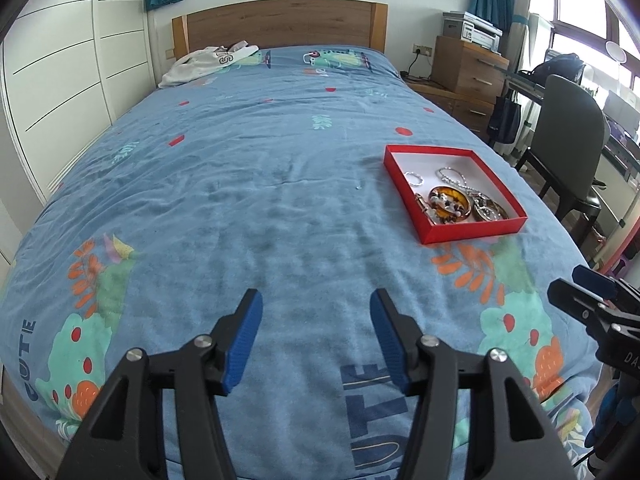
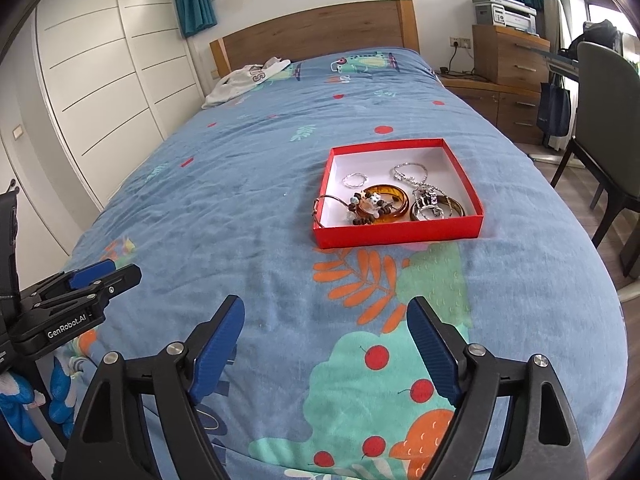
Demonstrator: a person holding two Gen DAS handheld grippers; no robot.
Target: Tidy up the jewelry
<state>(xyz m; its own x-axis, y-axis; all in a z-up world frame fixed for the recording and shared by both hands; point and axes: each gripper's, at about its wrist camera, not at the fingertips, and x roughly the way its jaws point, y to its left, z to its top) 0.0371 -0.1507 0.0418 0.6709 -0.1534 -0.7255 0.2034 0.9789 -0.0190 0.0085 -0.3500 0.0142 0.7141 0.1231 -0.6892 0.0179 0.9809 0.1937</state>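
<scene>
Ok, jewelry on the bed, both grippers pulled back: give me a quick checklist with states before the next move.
1. Left gripper open, nothing between jaws: ok.
2. Right gripper open, empty: ok.
3. Shallow red cardboard box flat on the blue patterned bedspread: ok.
4. Amber bangle and silver chain inside the box: ok.
5. Thin metal hoop fully inside: not ok, it overhangs the left wall.
6. No loose jewelry on the bedspread: cannot tell.
</scene>
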